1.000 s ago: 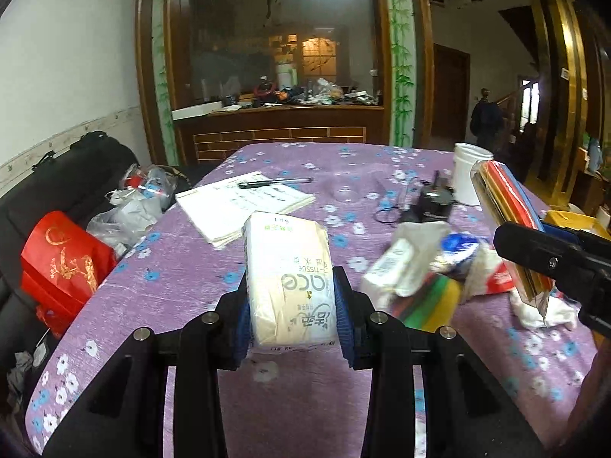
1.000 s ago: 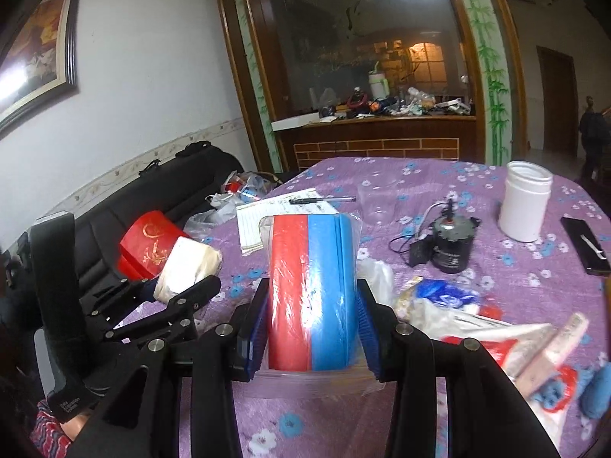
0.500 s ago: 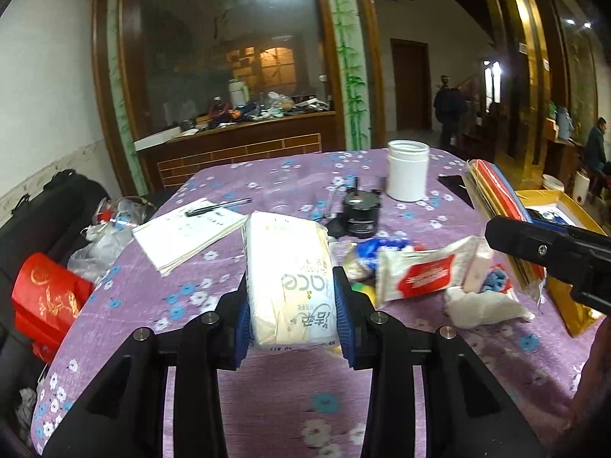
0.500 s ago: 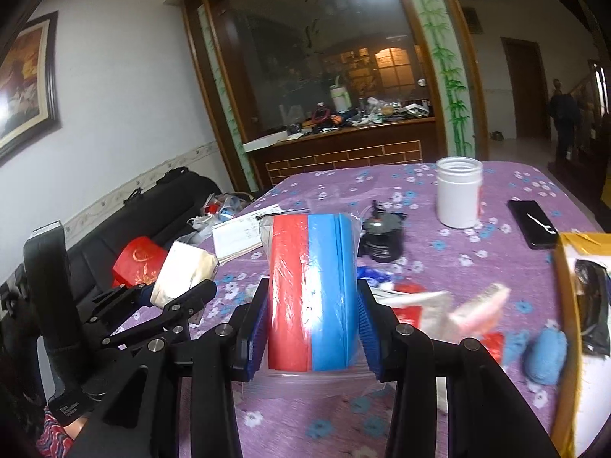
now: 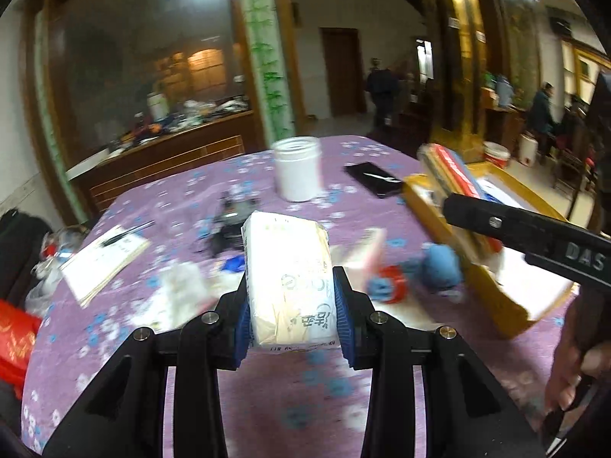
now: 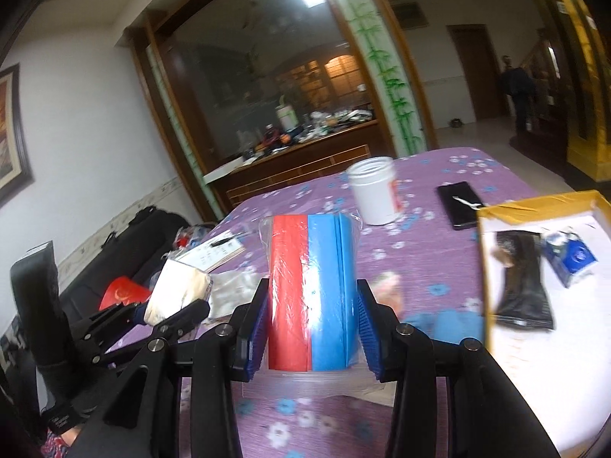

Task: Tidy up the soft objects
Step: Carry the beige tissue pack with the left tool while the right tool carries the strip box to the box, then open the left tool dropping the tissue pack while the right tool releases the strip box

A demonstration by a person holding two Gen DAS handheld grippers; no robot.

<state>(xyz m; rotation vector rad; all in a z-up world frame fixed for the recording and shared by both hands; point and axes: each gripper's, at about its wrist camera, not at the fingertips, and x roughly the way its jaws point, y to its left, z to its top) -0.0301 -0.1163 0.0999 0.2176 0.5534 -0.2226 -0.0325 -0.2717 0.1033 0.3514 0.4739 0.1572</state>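
At centre frame of each wrist view, the tongs are clenched on a load above the table. The left tongs grasp a tissue pack: a soft, cream-coloured block in crinkled printed film. The right tongs grasp a sponge pack: flat red and blue slabs in clear glossy wrap. Judged step: carrying both loads toward the cardboard box at right of frame. The next move calls for lowering each load inside the rim before releasing; both will compress and may slip.
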